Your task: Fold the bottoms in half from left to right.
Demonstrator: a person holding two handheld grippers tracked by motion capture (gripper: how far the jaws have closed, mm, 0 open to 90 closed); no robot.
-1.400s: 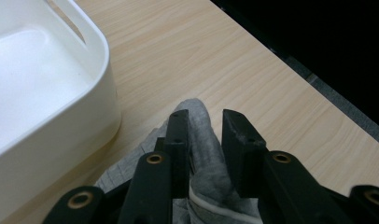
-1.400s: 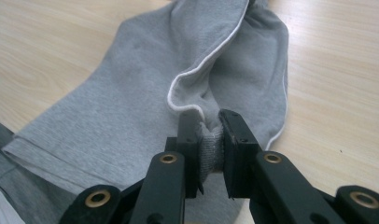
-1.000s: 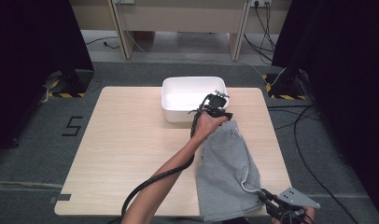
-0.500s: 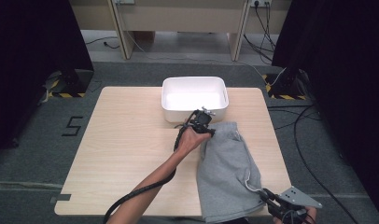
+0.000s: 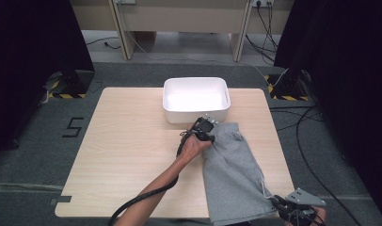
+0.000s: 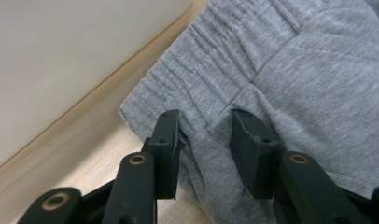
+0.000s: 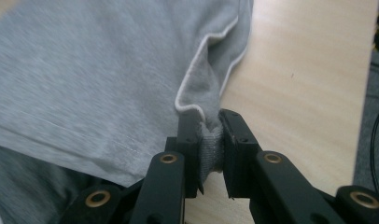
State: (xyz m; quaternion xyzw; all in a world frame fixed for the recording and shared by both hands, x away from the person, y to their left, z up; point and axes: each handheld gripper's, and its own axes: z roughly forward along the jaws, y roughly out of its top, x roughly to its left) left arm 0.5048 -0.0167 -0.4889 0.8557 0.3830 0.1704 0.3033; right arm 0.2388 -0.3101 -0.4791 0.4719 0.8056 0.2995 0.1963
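Grey jersey shorts [image 5: 234, 176] lie on the right half of the pale wooden worktop [image 5: 128, 155] in the high view, waistband end just beside a white rectangular bin [image 5: 196, 100] and the far end hanging over the near edge. The left hand-held gripper [image 5: 209, 133] sits at the waistband corner, with the person's left hand [image 5: 194, 147] and forearm reaching in from below, a black cable trailing along the arm. The right hand-held gripper [image 5: 279, 203] is at the near right corner of the shorts, by the worktop's edge. In the left gripper view, the two black jaws stand apart astride a bunched fold of the gathered waistband [image 6: 211, 88], pads against the cloth on either side, with the bin's white wall [image 6: 71, 56] just beside the fabric. In the right gripper view, the jaws are pinched together on a hem corner [image 7: 211, 140] of the shorts edged with white piping, the cloth squeezed between the pads above bare wood [image 7: 309, 84].
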